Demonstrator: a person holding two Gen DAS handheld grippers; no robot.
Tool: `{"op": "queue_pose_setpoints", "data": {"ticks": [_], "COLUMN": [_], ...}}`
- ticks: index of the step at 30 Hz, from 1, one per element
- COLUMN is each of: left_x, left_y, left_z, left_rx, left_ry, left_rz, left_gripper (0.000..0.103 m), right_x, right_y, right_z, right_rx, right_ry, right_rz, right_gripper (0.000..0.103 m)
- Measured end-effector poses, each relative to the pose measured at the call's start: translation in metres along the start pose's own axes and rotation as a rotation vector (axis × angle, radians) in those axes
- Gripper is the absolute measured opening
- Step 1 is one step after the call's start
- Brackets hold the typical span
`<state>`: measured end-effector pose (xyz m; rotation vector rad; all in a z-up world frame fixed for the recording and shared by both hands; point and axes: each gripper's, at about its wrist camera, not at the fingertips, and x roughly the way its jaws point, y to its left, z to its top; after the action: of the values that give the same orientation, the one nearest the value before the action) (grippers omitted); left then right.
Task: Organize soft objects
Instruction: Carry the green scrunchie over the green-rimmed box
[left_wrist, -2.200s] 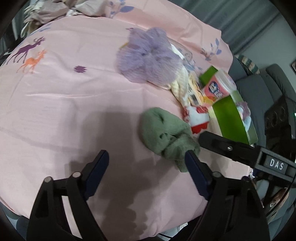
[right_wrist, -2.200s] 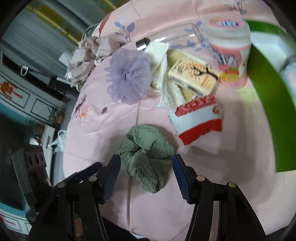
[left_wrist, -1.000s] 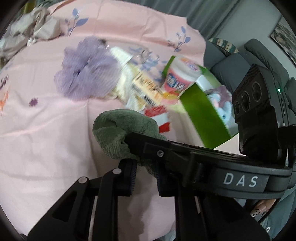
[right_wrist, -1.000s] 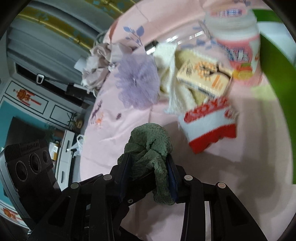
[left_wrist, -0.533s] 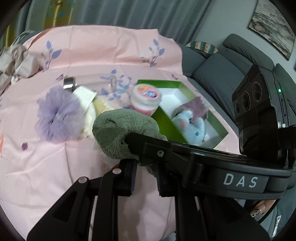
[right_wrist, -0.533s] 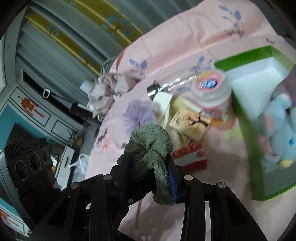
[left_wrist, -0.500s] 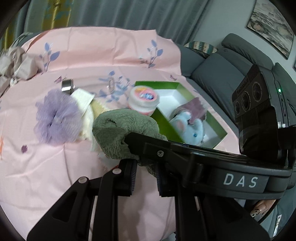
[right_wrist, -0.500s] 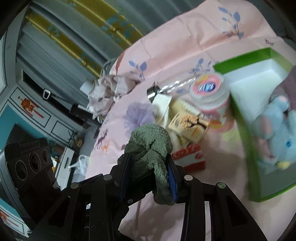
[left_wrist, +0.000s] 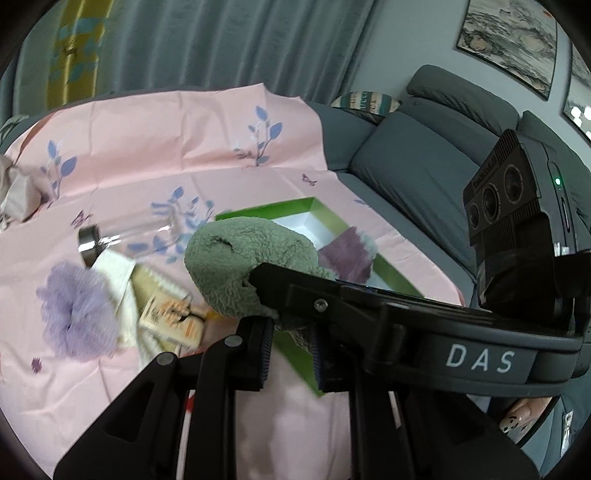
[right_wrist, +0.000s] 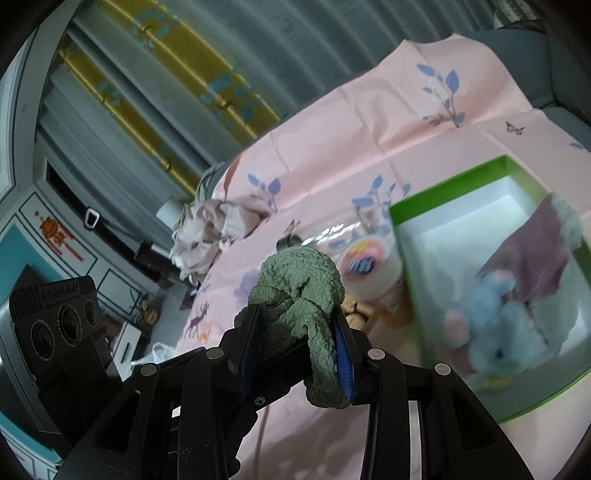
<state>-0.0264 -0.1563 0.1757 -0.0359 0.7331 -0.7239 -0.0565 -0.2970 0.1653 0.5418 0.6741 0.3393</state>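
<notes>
We have lifted the green fleece cloth (right_wrist: 299, 291) clear of the pink bedsheet (left_wrist: 155, 147), where it lay two seconds ago with both pairs of fingers spread around it. Now our right gripper (right_wrist: 297, 343) and left gripper (left_wrist: 290, 350) are both clamped on it, carrying it bunched in the air. The green box (right_wrist: 454, 206), at the frame's edge a second ago, now sits open just ahead, a blue plush toy (right_wrist: 491, 328) and purple cloth (right_wrist: 535, 254) already inside. We judge the drop into the box comes next; the purple mesh puff (left_wrist: 74, 314) still waits on the sheet.
</notes>
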Motion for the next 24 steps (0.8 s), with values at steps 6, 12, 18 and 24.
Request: {"op": "queue_pose_setpoints", "data": {"ticks": [6, 12, 18, 24], "left_x": [0.011, 0.037, 0.072, 0.109], "left_y": [-0.02, -0.038, -0.048, -0.054], "left_z": [0.028, 0.048, 0.052, 0.054], "left_rx": [0.038, 0.086, 0.113, 0.131], "left_ry": [-0.04, -0.028, 0.029, 0.095], "left_rz": [-0.032, -0.049, -0.067, -0.081], "left_gripper": [0.014, 0.014, 0.014, 0.015], "right_x": [-0.019, -0.03, -0.028, -0.021], "right_y": [-0.01, -0.038, -0.074, -0.106], "right_z": [0.027, 0.043, 0.045, 0.049], "right_rx": [-0.021, 0.015, 0.086, 0.149], "right_ry": [-0.055, -0.105, -0.11, -0.102], "right_rz": [-0.035, -0.052, -0.078, -0.114], "right_gripper": [0.039, 0.039, 0.039, 0.039]}}
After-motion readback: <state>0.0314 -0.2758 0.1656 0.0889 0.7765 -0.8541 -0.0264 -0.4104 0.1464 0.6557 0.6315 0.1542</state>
